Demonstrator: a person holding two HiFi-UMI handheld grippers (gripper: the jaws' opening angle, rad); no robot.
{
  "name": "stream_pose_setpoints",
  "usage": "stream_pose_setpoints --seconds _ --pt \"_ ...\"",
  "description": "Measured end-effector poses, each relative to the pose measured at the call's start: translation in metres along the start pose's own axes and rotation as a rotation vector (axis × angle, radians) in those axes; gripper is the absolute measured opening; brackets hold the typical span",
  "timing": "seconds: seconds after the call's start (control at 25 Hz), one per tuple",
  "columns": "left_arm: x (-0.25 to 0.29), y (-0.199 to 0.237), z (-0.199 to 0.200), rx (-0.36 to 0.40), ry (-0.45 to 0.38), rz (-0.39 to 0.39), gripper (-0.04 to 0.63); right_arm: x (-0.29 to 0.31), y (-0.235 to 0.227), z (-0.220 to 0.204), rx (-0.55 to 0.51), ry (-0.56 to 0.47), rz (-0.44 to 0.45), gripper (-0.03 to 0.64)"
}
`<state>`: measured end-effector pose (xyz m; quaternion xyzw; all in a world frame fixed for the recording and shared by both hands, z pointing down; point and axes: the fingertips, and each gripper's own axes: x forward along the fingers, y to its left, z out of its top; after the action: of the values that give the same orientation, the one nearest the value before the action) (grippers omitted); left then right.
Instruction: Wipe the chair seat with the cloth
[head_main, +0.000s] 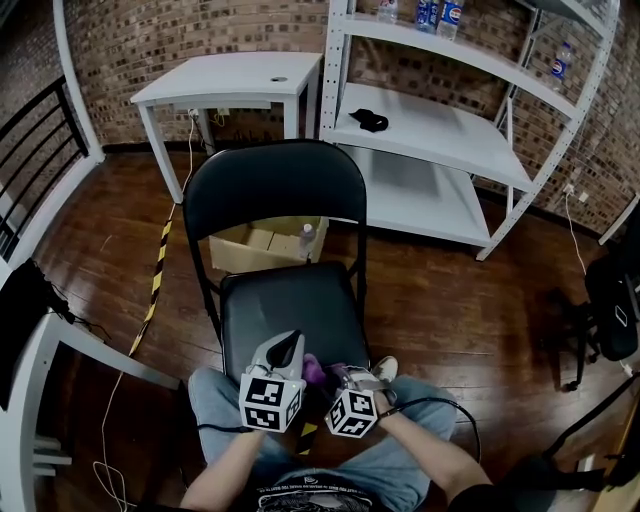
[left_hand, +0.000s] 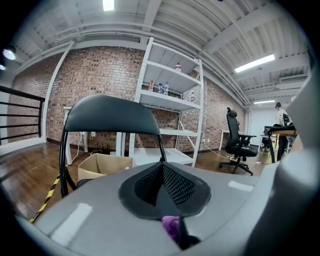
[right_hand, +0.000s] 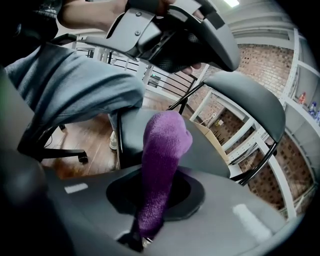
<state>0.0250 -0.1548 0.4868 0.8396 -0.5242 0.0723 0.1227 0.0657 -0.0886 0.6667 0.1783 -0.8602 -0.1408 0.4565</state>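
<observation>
Lap (head_main: 225, 400) in jeans is nearest, the person right at the front edge of the chair (head_main: 275, 185). Black folding chair, backrest upright and facing the person. Seat (head_main: 290, 305) is bare and dark, with nothing lying on it. A cardboard box (head_main: 262, 245) sits on the floor behind the chair, and a white bench (head_main: 230, 80) and shelving stand well back.

Both tools sit together over the seat's front edge, just beside each other. The left hand-held gripper (head_main: 288, 345) points toward the backrest. Its jaws are closed together, with a small purple scrap showing at their near end, so it looks to be nipping a corner of the cloth. The right hand-held gripper (head_main: 340, 375) is clamped on the cloth (right_hand: 162, 165), which stands up out of the jaws as a bunched purple roll, free end in the air above the seat.

Step, as I judge it: the cloth is picked up and brought to the chair, and the wipe itself has not started. The cloth is off the seat surface, or barely at its front lip, and I can't tell contact for sure.

Next move calls for:
- tipping the right tool down so the loose end lies flat on the seat
- keeping the clamp tight
- dragging from the front edge toward the backrest in passes
- letting the left tool release or spread the cloth so more than a bunched tip rubs
</observation>
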Motion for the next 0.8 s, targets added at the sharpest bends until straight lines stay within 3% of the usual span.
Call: stream_pose_setpoints --seconds 0.2,0.52,0.8 --pt "0.008 0.006 0.004 -0.002 -0.009 -0.001 0.005 -0.005 -0.037 0.010 -0.011 -0.024 -0.051 0.044" --pt "0.025 0.006 0.026 0.025 -0.042 -0.034 0.005 -0.003 -0.150 0.026 0.054 -0.040 -0.187 0.044" --pt "0.036 0.017 0.014 -0.002 -0.007 -0.024 0.005 0.031 -0.216 0.008 0.080 0.023 -0.226 0.044"
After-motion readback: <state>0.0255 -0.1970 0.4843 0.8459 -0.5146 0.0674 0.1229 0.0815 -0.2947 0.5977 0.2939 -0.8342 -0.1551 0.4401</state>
